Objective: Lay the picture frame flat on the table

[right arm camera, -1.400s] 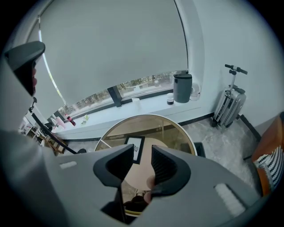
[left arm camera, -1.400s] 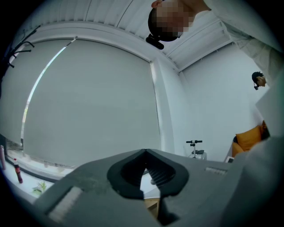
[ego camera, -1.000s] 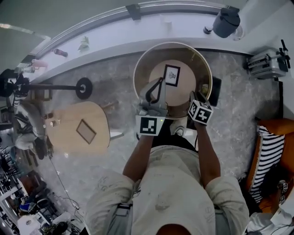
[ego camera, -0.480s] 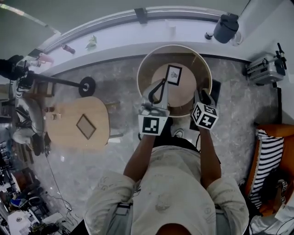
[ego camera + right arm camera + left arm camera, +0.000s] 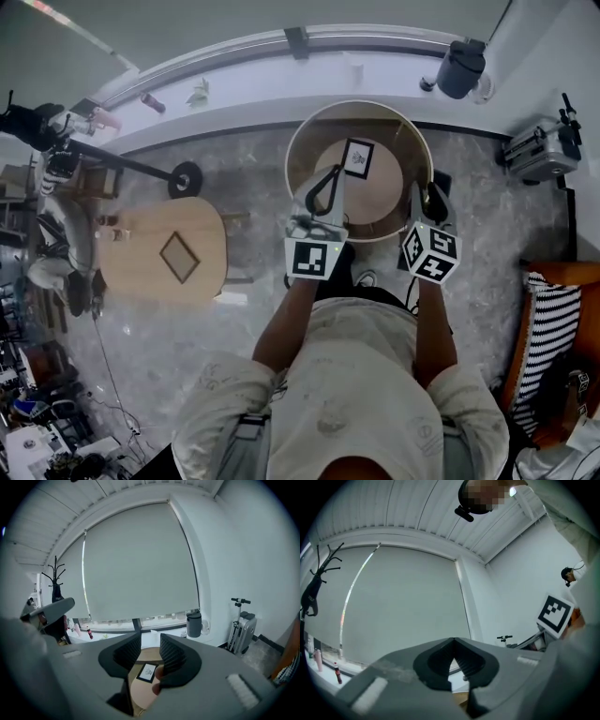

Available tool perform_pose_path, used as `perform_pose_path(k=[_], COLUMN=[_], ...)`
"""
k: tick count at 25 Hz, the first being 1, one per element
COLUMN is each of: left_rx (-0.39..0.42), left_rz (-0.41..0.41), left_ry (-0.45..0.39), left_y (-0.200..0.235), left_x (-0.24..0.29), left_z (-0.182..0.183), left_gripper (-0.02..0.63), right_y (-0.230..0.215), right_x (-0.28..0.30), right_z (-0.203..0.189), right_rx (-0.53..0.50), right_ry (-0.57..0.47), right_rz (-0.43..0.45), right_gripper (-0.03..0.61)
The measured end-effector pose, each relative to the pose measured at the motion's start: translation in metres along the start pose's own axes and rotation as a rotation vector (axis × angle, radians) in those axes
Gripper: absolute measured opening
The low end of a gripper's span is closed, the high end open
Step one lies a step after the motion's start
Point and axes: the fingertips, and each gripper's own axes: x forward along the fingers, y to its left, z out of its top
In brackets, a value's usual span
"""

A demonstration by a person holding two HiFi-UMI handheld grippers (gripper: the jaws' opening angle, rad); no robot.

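While the person stands over the round table point(image 5: 305, 131), the left gripper point(image 5: 453, 642) hangs above its near left side with its jaws pressed together, tip against tip, nothing between them. The right gripper point(image 5: 150, 641) is held over the table's near right edge, jaws spread with an empty gap. Through that gap the picture frame point(image 5: 147, 672) shows, well below and apart from both grippers. It lies on the pale wooden top toward the far side, inside the table's raised rim, and it is the only thing I can make out in that basin. Farther off on the window sill point(image 5: 234, 80), to the right, stands a dark lidded container point(image 5: 461, 58); its contents cannot be seen. A silver suitcase point(image 5: 542, 141) sits closed on the floor at the far right.
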Motion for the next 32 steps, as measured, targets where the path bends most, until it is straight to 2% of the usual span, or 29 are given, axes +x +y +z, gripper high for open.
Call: perform_pose_path(k=[12, 19, 25, 32], left_rx=[0.000, 0.026, 0.030, 0.030], left_rz=[0.026, 0.030, 0.032, 0.029], left_ry=[-0.029, -0.054, -0.073, -0.084], left_y=[-0.006, -0.006, -0.012, -0.014], left_x=[-0.015, -0.016, -0.015, -0.010], left_z=[0.030, 0.042, 0.050, 0.054], left_gripper=[0.003, 0.003, 0.003, 0.003], right_y=[0.015, 0.026, 0.024, 0.020], right_x=[-0.054, -0.078, -0.089, -0.091], right_z=[0.078, 0.109, 0.118, 0.123], right_rx=[-0.122, -0.245, -0.271, -0.273], right_ry=[-0.259, -0.419, -0.482, -0.490], right_rz=[0.016, 0.000, -0.010, -0.021], right_gripper=[0.127, 0.126, 0.124, 0.100])
